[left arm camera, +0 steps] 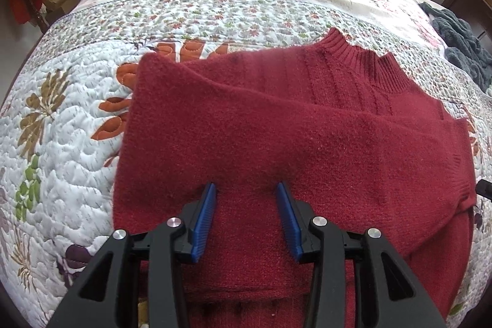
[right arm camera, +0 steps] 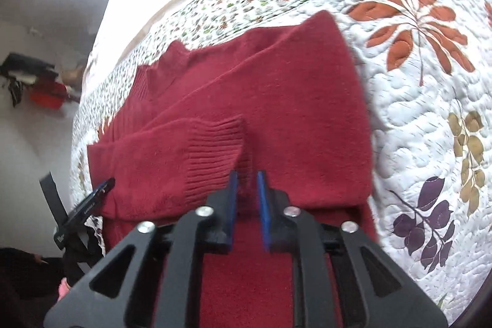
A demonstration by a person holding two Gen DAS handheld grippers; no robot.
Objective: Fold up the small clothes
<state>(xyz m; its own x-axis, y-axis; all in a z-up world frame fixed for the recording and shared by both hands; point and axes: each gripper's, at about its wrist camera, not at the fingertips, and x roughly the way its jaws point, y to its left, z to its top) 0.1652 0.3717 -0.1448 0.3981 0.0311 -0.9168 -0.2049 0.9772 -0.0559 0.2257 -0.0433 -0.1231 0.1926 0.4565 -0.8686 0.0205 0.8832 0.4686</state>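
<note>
A dark red knit sweater (left arm camera: 276, 119) lies flat on a floral quilt (left arm camera: 61, 112), its ribbed collar (left arm camera: 363, 57) pointing to the far side. One sleeve is folded across the body, and its ribbed cuff (right arm camera: 212, 149) rests on the chest. My left gripper (left arm camera: 246, 189) hovers open over the lower body of the sweater, with only flat fabric under the gap. My right gripper (right arm camera: 247, 179) sits just behind the cuff's end with a narrow gap between its blue pads (right arm camera: 232, 189). Nothing is clearly pinched there. The sweater's hem is hidden under both grippers.
The quilt covers a bed whose edge drops away on the left (right arm camera: 83, 100). A dark grey fluffy blanket (left arm camera: 461, 45) lies at the far right of the bed. Part of the other black gripper (right arm camera: 89, 205) shows at the sweater's left edge. Red clothes (left arm camera: 21, 2) hang beyond the bed.
</note>
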